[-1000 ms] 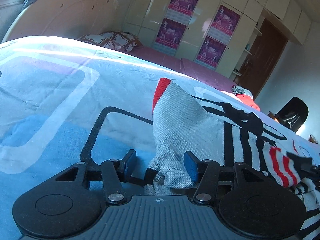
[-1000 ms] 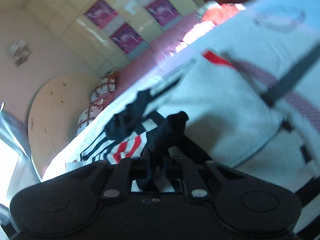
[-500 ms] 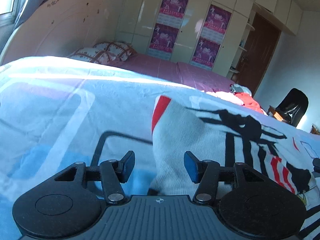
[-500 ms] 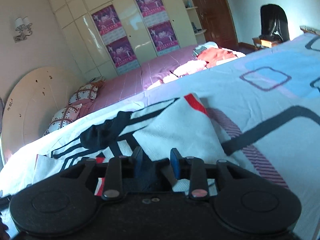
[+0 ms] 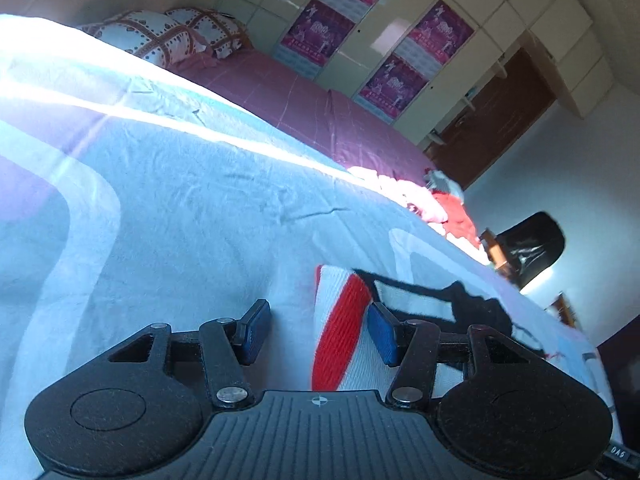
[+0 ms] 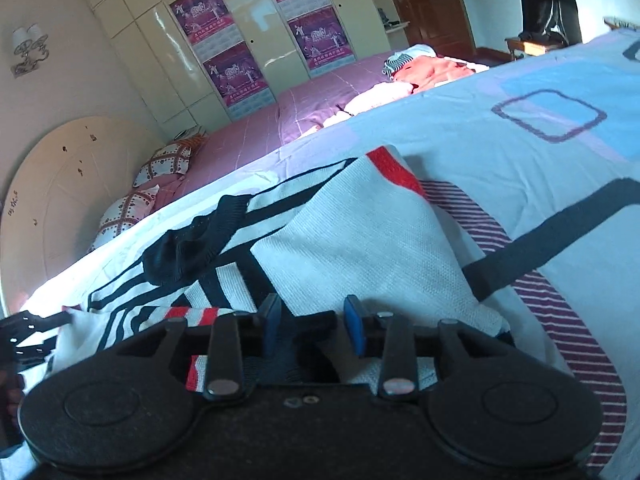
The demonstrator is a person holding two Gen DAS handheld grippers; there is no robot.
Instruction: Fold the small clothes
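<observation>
Blue-padded left claw (image 5: 316,330) stands half open over the sweater's (image 5: 340,332) red stripe, gripping nothing. The right claw (image 6: 312,322) is opening above the sweater (image 6: 360,240), spread on the bedsheet (image 6: 480,128).

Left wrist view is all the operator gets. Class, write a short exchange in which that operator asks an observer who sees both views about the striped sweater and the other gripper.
Operator: I see the left gripper open, with the sweater's red-striped edge in front of it. What is the right gripper doing?
Observer: The right gripper has its jaws opening. White knit shows between them, and the pads are not pressing on it.
Operator: How does the sweater lie on that side?
Observer: A plain white flap is folded over the black-striped part.
</observation>
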